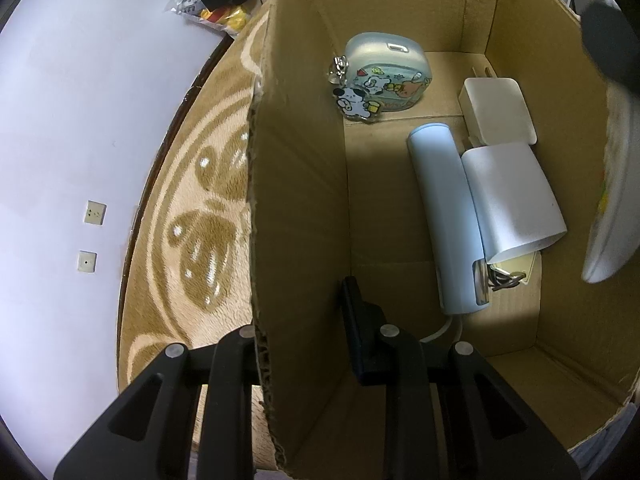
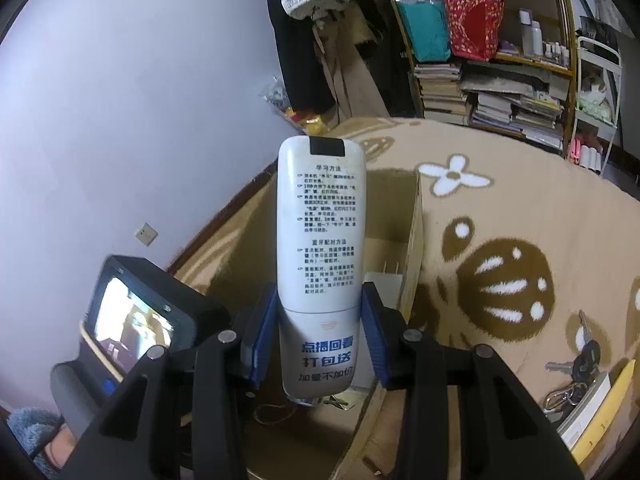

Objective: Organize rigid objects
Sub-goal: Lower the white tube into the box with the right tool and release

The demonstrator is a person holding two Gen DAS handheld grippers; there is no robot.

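The right gripper (image 2: 320, 332) has its blue-padded fingers (image 2: 262, 340) pressed against both sides of a white plastic remote control (image 2: 320, 248), printed with black and blue text, held back-side up above an open brown cardboard box (image 2: 412, 264). The box stands on a tan plush blanket with brown and white flower patterns (image 2: 520, 216).

The left gripper (image 1: 308, 344) straddles the box's left wall (image 1: 296, 200), one finger outside and one inside; its jaws stand apart and it is not clear that they grip the cardboard.

On the box floor, toward the far wall, lies a pale blue rounded case with cartoon stickers and a dog charm (image 1: 384, 72). Along the right wall sit a white plug adapter (image 1: 496, 108), a light blue cylinder (image 1: 444, 216) and a silver curved-edged block (image 1: 512, 196), the last two touching side by side.

A bunch of keys (image 2: 576, 364) rests on the blanket near its right edge, well apart from the box.
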